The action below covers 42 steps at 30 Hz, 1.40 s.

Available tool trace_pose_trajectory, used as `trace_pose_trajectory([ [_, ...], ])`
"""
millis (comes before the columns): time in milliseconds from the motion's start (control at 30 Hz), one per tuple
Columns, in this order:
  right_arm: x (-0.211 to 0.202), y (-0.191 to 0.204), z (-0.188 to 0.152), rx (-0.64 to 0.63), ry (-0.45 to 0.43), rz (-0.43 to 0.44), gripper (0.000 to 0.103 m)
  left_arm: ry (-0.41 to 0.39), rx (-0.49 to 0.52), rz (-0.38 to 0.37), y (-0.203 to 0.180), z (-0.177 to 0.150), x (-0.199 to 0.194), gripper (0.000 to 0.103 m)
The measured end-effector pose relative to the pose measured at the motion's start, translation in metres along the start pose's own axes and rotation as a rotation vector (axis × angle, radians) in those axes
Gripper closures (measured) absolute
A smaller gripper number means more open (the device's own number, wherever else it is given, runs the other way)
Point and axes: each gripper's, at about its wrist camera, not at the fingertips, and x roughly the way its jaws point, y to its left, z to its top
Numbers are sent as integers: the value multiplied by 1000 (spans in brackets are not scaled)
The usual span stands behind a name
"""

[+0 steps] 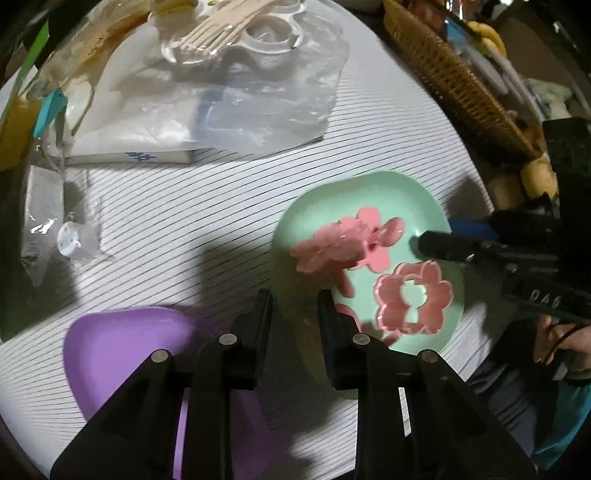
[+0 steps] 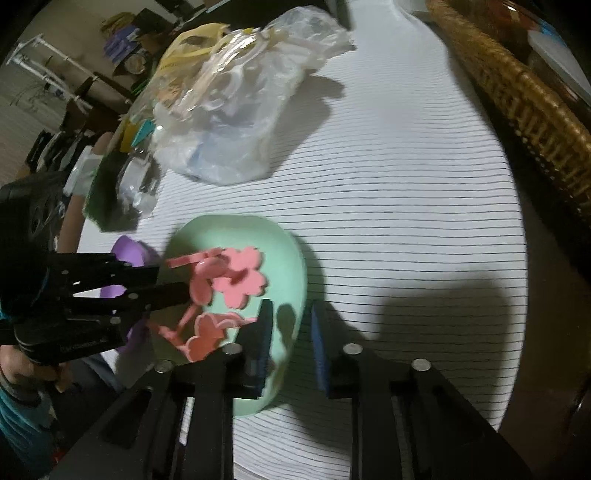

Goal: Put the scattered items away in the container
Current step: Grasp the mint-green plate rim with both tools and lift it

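A mint-green dish (image 1: 424, 206) rests on the striped white tablecloth (image 1: 177, 206) and serves as the landmark. Inside it lie several pink flower-shaped cutters: an outline cutter (image 1: 413, 297) on the side nearest the right gripper, and a solid flower piece (image 1: 373, 236) toward the dish's middle, partly overlapped by a blurred pink cutter (image 1: 325, 251).

The left gripper (image 1: 295, 295) points steeply down over the dish's near-left rim, one finger outside the rim, the other over the dish. Its jaws are drawn close together; whether they pinch the rim or a pink piece cannot be told.

The right gripper (image 2: 290, 310) straddles the opposite rim of the dish, its blue-padded fingers (image 2: 318, 334) drawn close on either side of the wall; contact cannot be confirmed.

Just beside the dish, on the left gripper's side, lies a purple dish (image 1: 122, 347). Beyond the mint-green dish, well apart, sits a clear plastic bag (image 1: 258, 99) holding white moulds and pale forks (image 1: 221, 26). A wicker basket (image 1: 454, 77) borders the table's far edge.
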Motion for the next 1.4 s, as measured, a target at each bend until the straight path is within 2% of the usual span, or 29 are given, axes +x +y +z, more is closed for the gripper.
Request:
trace_pose_trajectory([
  [67, -1, 5, -1, -23, -5, -29, 87, -6, 3, 30, -2, 0, 0, 89],
  [233, -15, 4, 6, 9, -49, 5, 87, 8, -15, 3, -1, 5, -9, 89],
  [333, -27, 8, 16, -3, -66, -4, 87, 19, -6, -3, 0, 16, -23, 89],
  [467, -30, 16, 36, -24, -51, -12, 87, 28, 25, 54, -1, 35, -32, 89],
  [667, -4, 4, 49, 18, -18, -53, 83, 34, 60, 117, 0, 44, -19, 86],
  [700, -2, 1, 47, 33, -18, -53, 81, 33, 44, 111, 8, 44, -18, 80],
  [733, -1, -1, 44, 45, -18, -43, 77, 32, 20, 97, 14, 42, -18, 70],
  [767, -1, -3, 41, 51, -16, -36, 74, 28, -1, 77, 19, 38, -18, 65],
  [800, 0, -4, 37, 57, -8, -31, 67, 25, -12, 61, 22, 33, -19, 59],
  [900, 1, -8, 30, 81, -6, -8, 66, 27, -35, 33, 28, 20, -17, 59],
  [967, 2, -10, 28, 94, -8, 15, 72, 22, -46, 14, 30, 14, -14, 62],
  [1000, 5, -9, 28, 89, -4, 22, 87, 16, -48, 4, 30, 13, -13, 66],
  [1033, 8, -9, 28, 87, 3, 22, 92, 13, -52, -7, 30, 13, -12, 80],
  [1067, 9, -9, 28, 86, 3, 21, 92, 15, -55, -4, 29, 14, -11, 87],
  [1100, 8, -9, 28, 88, 0, 23, 92, 14, -55, 6, 28, 14, -11, 90],
  [1267, -3, -20, 30, 158, -28, 91, 92, 22, -68, -29, 28, 11, -16, 90],
  [1400, -22, -22, 42, 185, -36, 140, 92, 32, -71, -53, 31, 18, -37, 90],
])
